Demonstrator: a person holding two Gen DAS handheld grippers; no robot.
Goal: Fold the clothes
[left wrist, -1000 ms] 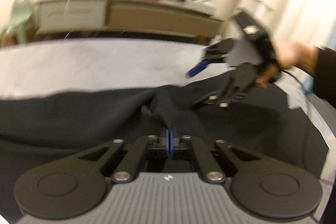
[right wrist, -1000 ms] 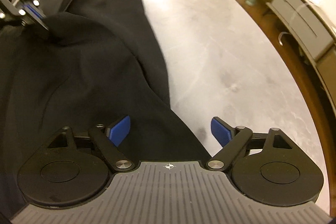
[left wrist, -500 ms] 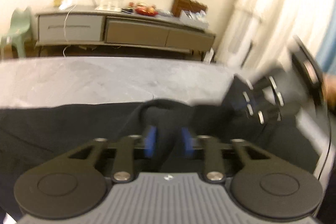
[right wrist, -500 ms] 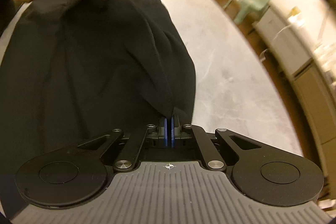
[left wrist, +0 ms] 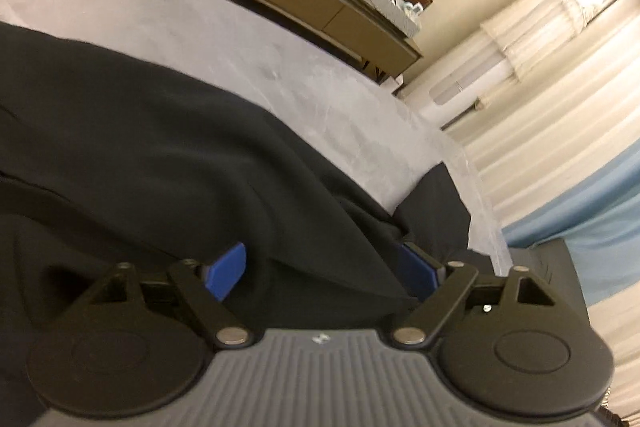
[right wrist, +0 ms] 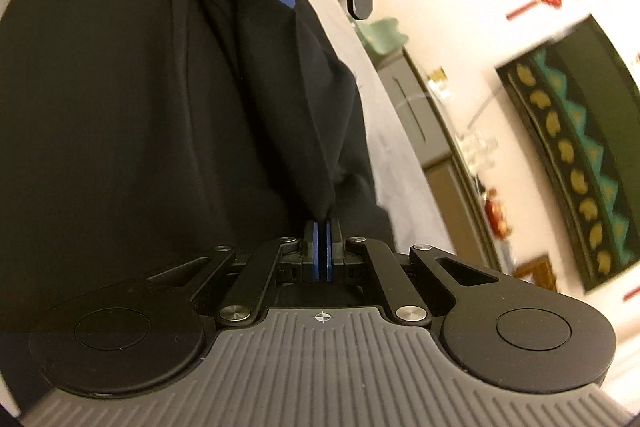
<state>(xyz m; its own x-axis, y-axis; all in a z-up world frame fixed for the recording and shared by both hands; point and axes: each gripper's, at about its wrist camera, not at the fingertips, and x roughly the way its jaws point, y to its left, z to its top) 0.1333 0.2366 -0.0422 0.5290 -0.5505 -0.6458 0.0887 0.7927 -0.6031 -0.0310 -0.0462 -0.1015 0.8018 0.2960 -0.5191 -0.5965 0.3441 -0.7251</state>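
While right tool point(right wrist: 322, 227) pinches garment point(right wrist: 120, 87), left tool point(left wrist: 324, 269) opening

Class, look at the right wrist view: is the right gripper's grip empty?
No, the right gripper is shut on a pinch of the black garment.

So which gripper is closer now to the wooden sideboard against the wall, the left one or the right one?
Cannot tell. The sideboard stands beyond the table from both. The left gripper is opening over the black garment; the right gripper pinches it.
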